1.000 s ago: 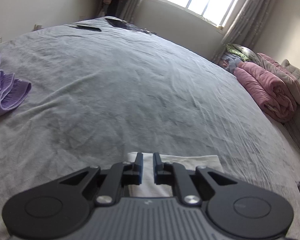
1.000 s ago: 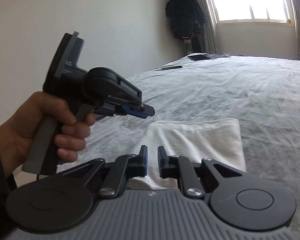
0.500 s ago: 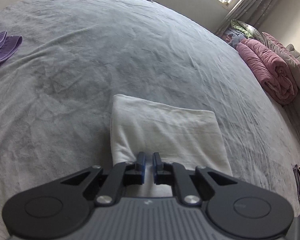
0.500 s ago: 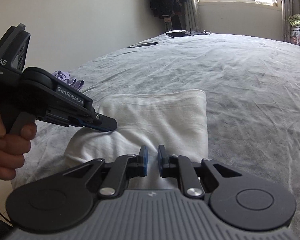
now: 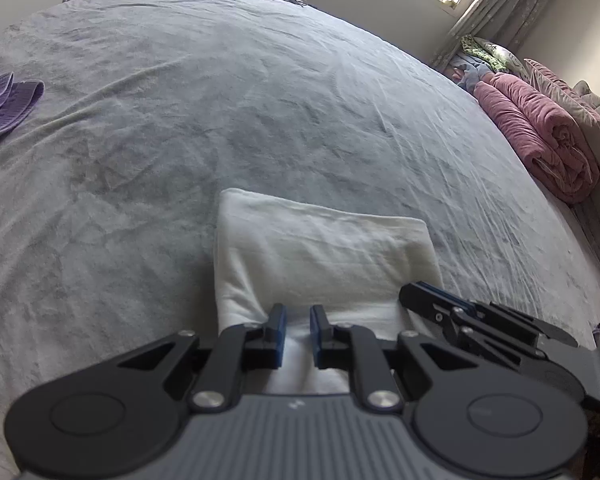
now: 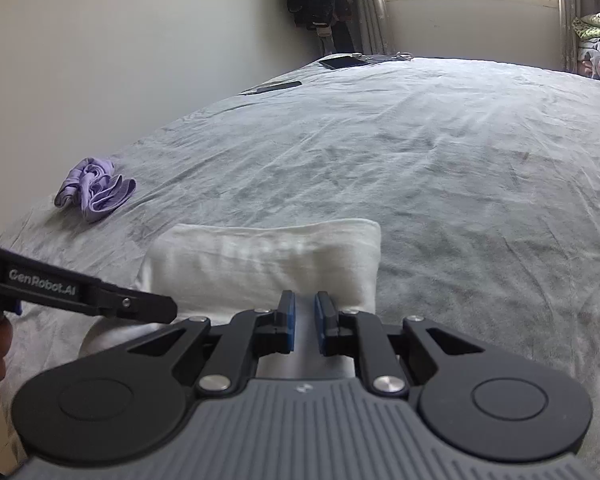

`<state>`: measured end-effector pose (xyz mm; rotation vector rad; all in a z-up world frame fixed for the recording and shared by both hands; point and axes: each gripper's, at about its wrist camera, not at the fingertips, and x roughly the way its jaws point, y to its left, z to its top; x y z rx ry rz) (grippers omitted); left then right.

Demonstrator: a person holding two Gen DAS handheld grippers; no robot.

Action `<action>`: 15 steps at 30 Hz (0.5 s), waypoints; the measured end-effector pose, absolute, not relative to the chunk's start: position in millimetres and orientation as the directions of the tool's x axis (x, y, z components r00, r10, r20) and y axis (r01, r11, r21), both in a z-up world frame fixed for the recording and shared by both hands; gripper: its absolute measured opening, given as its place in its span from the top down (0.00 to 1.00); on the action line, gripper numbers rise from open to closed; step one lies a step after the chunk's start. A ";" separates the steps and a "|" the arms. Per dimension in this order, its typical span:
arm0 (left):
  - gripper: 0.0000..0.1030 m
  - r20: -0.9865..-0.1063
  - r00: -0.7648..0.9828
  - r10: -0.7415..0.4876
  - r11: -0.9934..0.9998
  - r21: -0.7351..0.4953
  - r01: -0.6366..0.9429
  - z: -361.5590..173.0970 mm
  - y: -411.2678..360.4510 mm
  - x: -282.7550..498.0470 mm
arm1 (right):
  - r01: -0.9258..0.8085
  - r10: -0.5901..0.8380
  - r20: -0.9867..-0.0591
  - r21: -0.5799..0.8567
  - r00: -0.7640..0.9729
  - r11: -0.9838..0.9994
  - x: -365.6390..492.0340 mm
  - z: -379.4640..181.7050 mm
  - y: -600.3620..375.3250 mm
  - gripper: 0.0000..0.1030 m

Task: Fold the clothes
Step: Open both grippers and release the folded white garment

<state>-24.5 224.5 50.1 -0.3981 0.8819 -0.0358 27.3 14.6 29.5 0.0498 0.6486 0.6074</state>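
Spreading far beyond both tongs, a wrinkled grey bedsheet point(image 5: 300, 100) carries a folded white garment point(image 5: 324, 256) lying flat just ahead of their tips. A rolled pink blanket point(image 5: 540, 136) lies well off to the right, a crumpled purple garment point(image 6: 96, 188) well off to the left. The left gripper point(image 5: 298, 334) and right gripper point(image 6: 305, 322) sit over the white garment's near edge, jaws nearly closed; whether either pinches cloth cannot be told. Lifting unevenly would likely undo the fold.
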 end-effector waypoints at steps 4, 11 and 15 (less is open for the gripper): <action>0.87 -0.748 0.636 -0.190 0.929 -0.346 -0.129 49.0 222.5 -23.8 | -0.482 0.544 -0.540 0.266 0.642 0.834 35.6 27.8 3.2 0.91; 0.87 -0.756 0.630 -0.177 0.937 -0.325 -0.127 47.0 217.4 -22.0 | -0.458 0.530 -0.544 0.277 0.650 0.845 36.5 25.7 -0.1 0.96; 0.86 -0.754 0.632 -0.180 0.932 -0.336 -0.135 48.4 218.9 -21.8 | -0.460 0.520 -0.525 0.253 0.674 0.851 34.5 33.5 0.5 0.84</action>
